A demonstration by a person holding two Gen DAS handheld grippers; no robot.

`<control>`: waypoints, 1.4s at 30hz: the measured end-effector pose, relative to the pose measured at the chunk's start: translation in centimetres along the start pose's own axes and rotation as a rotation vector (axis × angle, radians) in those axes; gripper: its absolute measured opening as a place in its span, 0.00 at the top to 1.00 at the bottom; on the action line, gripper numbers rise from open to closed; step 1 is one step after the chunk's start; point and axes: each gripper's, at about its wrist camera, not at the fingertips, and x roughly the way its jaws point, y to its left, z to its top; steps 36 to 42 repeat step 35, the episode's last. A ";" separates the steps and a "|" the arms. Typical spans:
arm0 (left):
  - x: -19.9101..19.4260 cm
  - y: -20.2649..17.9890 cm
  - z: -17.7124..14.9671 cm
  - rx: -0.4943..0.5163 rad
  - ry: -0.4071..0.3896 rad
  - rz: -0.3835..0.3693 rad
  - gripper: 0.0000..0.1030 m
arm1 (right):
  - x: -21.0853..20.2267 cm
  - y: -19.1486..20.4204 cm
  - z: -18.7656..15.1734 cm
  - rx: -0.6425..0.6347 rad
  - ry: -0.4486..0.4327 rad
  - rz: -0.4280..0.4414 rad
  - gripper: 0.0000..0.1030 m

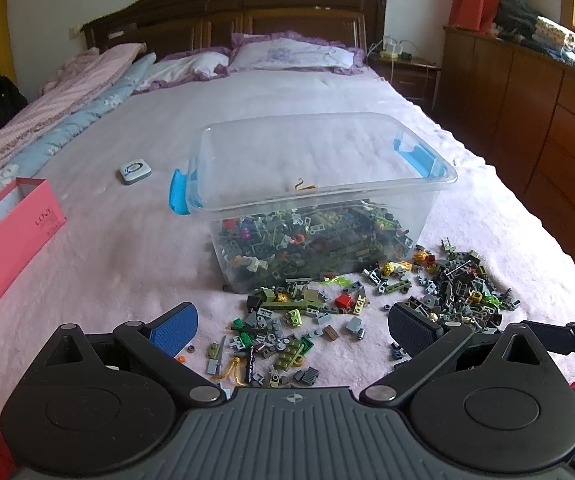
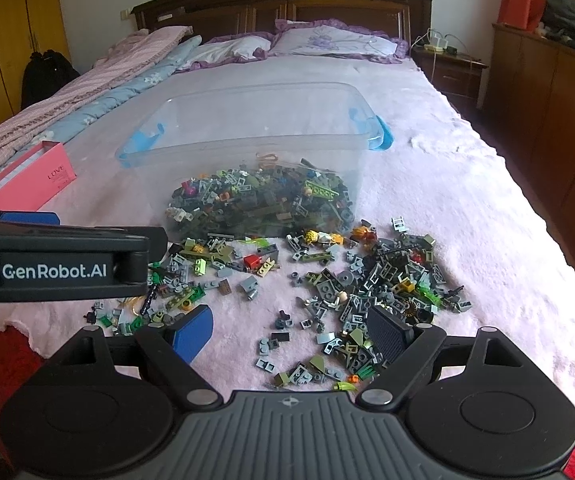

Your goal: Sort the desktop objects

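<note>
A clear plastic bin with blue handles stands on the pink bedspread and holds many small toy bricks; it also shows in the right wrist view. Loose bricks lie scattered in front of it, with a denser heap to the right; both show in the right wrist view. My left gripper is open and empty, low over the near bricks. My right gripper is open and empty over the right heap. The left gripper's body shows at left in the right wrist view.
A pink box lies at the left of the bed. A small white device lies behind it. Pillows and folded quilts sit at the far end. Wooden cabinets line the right wall.
</note>
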 end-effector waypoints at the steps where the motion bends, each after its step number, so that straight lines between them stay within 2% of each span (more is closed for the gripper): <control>1: 0.0 0.0 0.0 0.002 0.000 0.001 0.00 | 0.0 0.0 0.0 -0.001 0.001 0.000 0.16; 42: -0.1 -0.5 0.0 0.000 -0.023 0.000 0.00 | 0.0 0.3 0.4 0.007 0.013 -0.005 0.15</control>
